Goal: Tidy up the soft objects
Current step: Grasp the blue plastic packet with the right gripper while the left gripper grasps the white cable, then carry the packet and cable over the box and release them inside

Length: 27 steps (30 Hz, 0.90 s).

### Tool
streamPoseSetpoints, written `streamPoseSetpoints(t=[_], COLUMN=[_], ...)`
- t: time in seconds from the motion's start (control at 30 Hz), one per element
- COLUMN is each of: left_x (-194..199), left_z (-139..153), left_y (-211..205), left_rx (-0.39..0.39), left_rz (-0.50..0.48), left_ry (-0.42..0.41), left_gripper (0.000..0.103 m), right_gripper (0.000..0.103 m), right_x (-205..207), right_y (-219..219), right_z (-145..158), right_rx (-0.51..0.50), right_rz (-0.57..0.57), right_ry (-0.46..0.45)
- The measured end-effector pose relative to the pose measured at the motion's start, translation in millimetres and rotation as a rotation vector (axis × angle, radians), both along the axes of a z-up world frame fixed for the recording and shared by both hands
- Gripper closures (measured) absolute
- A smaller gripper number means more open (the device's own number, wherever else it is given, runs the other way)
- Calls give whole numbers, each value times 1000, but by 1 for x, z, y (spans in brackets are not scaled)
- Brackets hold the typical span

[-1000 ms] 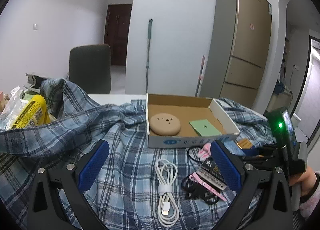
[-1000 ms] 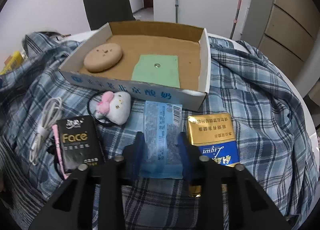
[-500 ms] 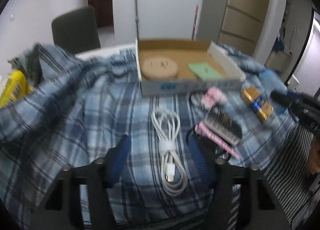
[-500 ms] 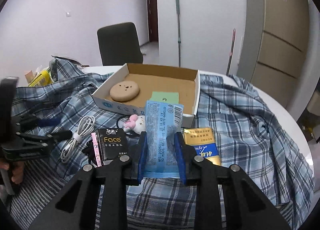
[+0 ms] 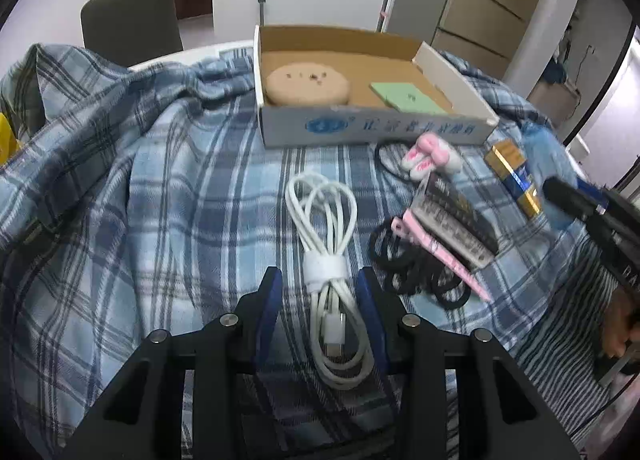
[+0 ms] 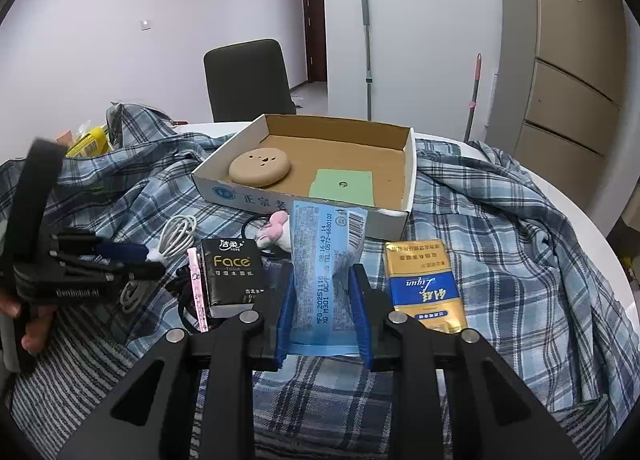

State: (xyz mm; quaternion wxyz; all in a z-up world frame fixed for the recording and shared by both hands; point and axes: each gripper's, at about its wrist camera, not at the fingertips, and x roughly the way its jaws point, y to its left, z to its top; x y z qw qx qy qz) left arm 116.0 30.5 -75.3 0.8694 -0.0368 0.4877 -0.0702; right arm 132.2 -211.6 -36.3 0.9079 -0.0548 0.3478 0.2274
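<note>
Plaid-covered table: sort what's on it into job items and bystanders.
Job: light blue tissue packet in right tongs; coiled white cable between left tongs; open cardboard box.
Bystanders: yellow bag; dark chair; mop.

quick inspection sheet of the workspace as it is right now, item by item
surface: round white table draped with a blue plaid shirt
job's things: blue packet lifted in the right gripper; black tissue pack, gold tissue pack and pink plush on the shirt; round tan cushion and green pad inside the cardboard box
clutter: black hair ties, pink clip, yellow bag
grippers: left gripper straddles the cable, jaws not closed on it; right shut on the packet
cables: coiled white cable
surroundings: dark chair, mop, cabinet
</note>
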Motion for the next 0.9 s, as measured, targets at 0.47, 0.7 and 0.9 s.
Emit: streamPoseSetpoints(t=[0.47,0.7,0.9], left_x=[16,-26,-53], left_z=[-7,38,81], left_y=[-8,-11,-13], left_rx=[36,73,67], left_rz=[-36,-24,-7], left_ry=[22,-290,-479], left_gripper=[81,82,82], right_gripper=[77,77,77], right_x=[2,0,-19], right_y=[-3,-5,-2], right_z=[-4,-2,23], right_rx=[22,42,49], right_rz=[3,-3,11], right_ry=[19,4,-149])
